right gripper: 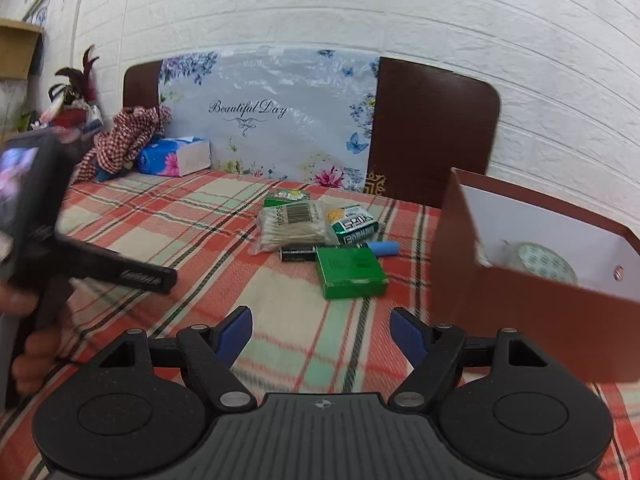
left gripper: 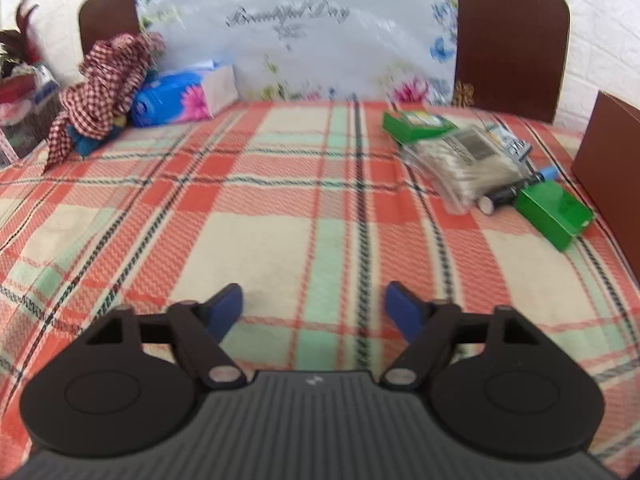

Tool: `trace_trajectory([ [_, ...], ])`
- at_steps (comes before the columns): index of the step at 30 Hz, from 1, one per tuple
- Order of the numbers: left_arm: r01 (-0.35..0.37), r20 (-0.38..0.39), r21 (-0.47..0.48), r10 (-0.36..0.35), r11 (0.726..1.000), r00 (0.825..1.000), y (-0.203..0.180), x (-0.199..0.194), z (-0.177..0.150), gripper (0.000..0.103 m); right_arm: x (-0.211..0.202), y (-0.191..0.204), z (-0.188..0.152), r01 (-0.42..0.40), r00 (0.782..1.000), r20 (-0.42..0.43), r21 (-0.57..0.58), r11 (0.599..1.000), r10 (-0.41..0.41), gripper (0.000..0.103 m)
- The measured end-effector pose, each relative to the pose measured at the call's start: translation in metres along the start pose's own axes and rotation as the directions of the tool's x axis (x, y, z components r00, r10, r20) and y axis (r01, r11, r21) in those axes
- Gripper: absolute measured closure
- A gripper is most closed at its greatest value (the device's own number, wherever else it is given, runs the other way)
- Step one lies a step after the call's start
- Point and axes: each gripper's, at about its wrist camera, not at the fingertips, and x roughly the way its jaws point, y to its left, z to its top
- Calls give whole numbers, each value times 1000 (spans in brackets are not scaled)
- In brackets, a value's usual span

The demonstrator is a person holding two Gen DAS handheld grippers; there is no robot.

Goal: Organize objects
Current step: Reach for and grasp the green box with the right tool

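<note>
A cluster of small items lies on the plaid bedspread [right gripper: 224, 240]: a bag of cotton swabs [right gripper: 292, 226], a black battery [right gripper: 298, 254], a near green box [right gripper: 350, 268], a blue tube [right gripper: 382, 248], a green-white battery pack [right gripper: 352, 224] and a far green box [right gripper: 286, 198]. An open brown box [right gripper: 540, 304] stands at the right with a tape roll [right gripper: 540, 264] inside. My right gripper [right gripper: 320, 328] is open and empty, short of the near green box. My left gripper [left gripper: 314, 304] is open over bare bedspread, with the cluster [left gripper: 460, 164] far to its right.
A tissue pack [left gripper: 184, 98] and a bundled checked cloth [left gripper: 104, 84] lie at the far left by the floral headboard [left gripper: 304, 32]. A hand [right gripper: 36, 360] holds the left gripper at the left edge of the right wrist view. A white brick wall [right gripper: 440, 12] stands behind.
</note>
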Motion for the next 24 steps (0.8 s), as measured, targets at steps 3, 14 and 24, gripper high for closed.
trace_trajectory([
  [3,49,48,-27,-48,998,998,5,-2,-4,19,40,1,15,23,1000,4,-42,999,-23,28],
  [14,92,65,-47,-88,995,994,8,2,-4,18,124,-30,26,39,987,-159,74,996,-27,43],
  [24,62,53,-2,-62,998,997,-1,2,-3,18,-24,-28,-57,3,991,-134,33,999,1,41],
])
